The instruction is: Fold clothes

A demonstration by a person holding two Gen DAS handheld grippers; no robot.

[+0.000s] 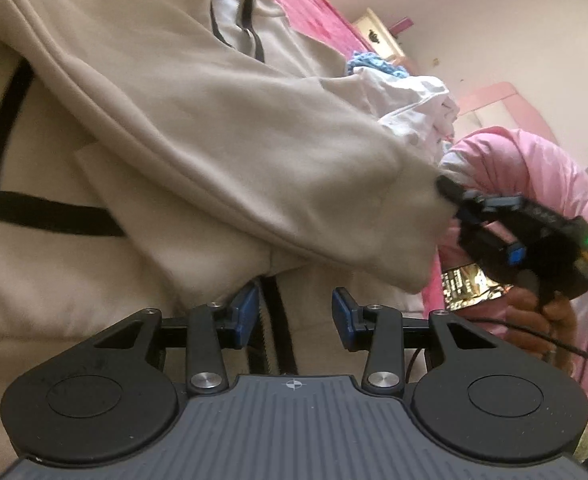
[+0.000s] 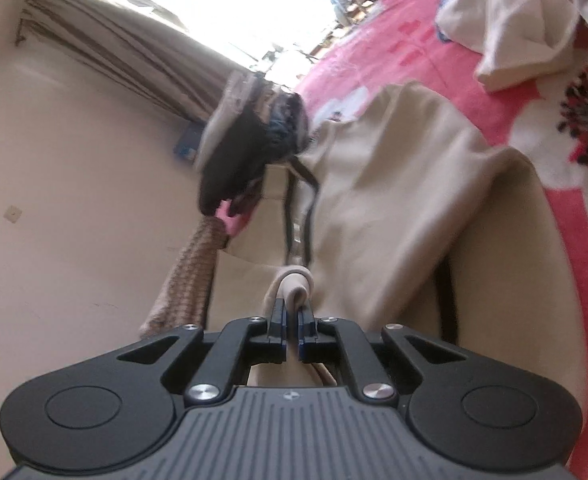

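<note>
A beige jacket (image 1: pixel 94 280) with black trim lies spread on a pink floral blanket (image 2: pixel 566 216). One of its sleeves (image 1: pixel 234 152) stretches across the body toward the right. My right gripper (image 1: pixel 450 192) is shut on the sleeve's cuff. In the right wrist view its pads (image 2: pixel 292 320) pinch a rolled fold of the beige cloth (image 2: pixel 294 284). My left gripper (image 1: pixel 294 316) hovers low over the jacket's front with its jaws apart. The black zip strip (image 1: pixel 274 320) shows in the gap, and neither pad presses on it.
A heap of white and blue clothes (image 1: pixel 414 96) lies beyond the sleeve, next to a pink quilt (image 1: pixel 534 168). A white garment (image 2: pixel 526 28) rests on the blanket at the far right. A hand (image 1: pixel 542 328) holds the right gripper. A curtain (image 2: pixel 134 52) and wall stand behind.
</note>
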